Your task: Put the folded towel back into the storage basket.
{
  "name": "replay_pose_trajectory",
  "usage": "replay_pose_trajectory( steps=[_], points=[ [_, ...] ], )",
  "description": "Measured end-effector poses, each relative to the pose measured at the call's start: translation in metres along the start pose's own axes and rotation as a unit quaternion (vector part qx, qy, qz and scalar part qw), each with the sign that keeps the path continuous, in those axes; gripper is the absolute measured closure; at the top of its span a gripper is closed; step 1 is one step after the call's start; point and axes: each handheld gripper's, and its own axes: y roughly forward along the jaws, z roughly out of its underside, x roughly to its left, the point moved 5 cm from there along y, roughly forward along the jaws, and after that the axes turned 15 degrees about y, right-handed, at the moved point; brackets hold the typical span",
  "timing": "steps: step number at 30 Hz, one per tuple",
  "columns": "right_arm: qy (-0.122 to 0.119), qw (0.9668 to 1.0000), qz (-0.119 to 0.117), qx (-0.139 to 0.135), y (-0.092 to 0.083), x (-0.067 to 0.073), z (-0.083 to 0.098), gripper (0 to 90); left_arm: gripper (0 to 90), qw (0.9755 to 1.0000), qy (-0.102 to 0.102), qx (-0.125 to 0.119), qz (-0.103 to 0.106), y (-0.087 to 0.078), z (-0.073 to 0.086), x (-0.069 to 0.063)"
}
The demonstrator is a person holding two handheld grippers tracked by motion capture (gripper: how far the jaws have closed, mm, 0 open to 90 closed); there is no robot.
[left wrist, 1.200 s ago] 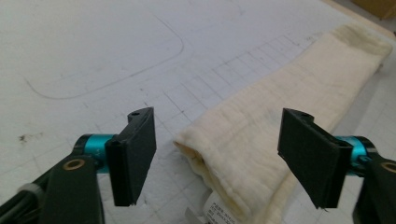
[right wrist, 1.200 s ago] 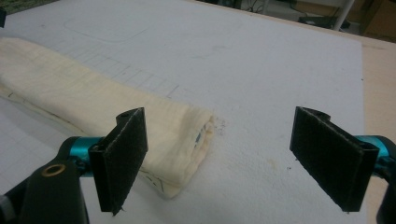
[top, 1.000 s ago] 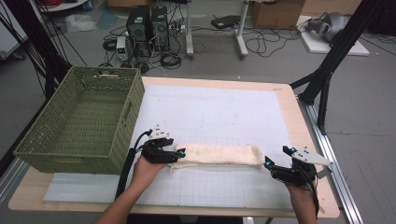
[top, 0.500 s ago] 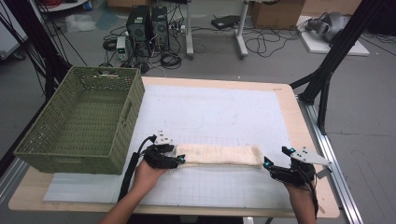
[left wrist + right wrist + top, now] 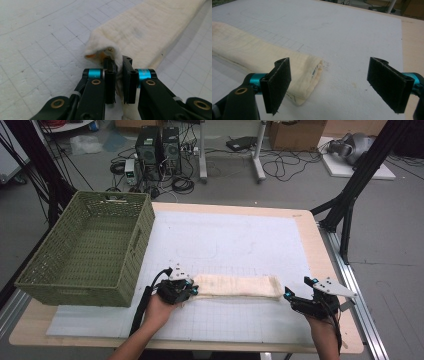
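A cream towel (image 5: 235,286), folded into a long strip, lies across the white mat near the table's front. My left gripper (image 5: 192,291) is at its left end. Its jaws have just been closing, and they now pinch a bunched fold of the towel (image 5: 145,32) between the pads of my left gripper (image 5: 118,61). My right gripper (image 5: 287,295) sits just off the towel's right end with its jaws wide open. In the right gripper view the towel's end (image 5: 307,75) lies beside the left pad of my right gripper (image 5: 328,72), and nothing is held.
A green woven basket (image 5: 140,245) stands on the table's left side, close to my left hand. The white gridded mat (image 5: 225,240) covers most of the wooden table (image 5: 320,250). Cables, computer towers and a black frame stand on the floor beyond.
The left gripper's jaws have shut on the towel's left end, which is now bunched up between them. The right gripper has stayed where it was, open.
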Motion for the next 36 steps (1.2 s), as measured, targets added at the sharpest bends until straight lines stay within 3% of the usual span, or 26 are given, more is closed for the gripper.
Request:
replay_pose_trajectory(
  steps=[7,13,21,27,32,36],
  points=[
    [0.0,0.9999,-0.002,0.012,0.006,0.0,0.003,15.8,82.9,0.9996,0.001,-0.029,-0.005,-0.005,0.0,0.001],
    [0.013,0.9995,-0.004,0.029,0.018,0.003,0.007,15.8,82.9,0.9965,-0.005,-0.083,-0.002,-0.019,-0.007,0.002],
    [0.007,0.9992,-0.007,0.038,0.032,0.013,0.007,17.3,82.9,0.9948,-0.002,-0.102,-0.003,-0.025,-0.008,0.003],
    [0.005,0.9973,0.005,0.074,0.045,0.016,0.016,20.8,82.8,0.994,0.002,-0.109,-0.001,-0.027,-0.007,0.001],
    [0.002,0.9932,0.001,0.117,0.052,0.017,0.028,29.7,82.8,0.9936,0.004,-0.113,0.001,-0.028,-0.005,0.002],
    [0.022,0.9907,-0.037,0.129,0.05,0.019,0.03,51.1,82.7,0.9934,0.006,-0.114,0.004,-0.029,-0.005,0.002]
  ],
)
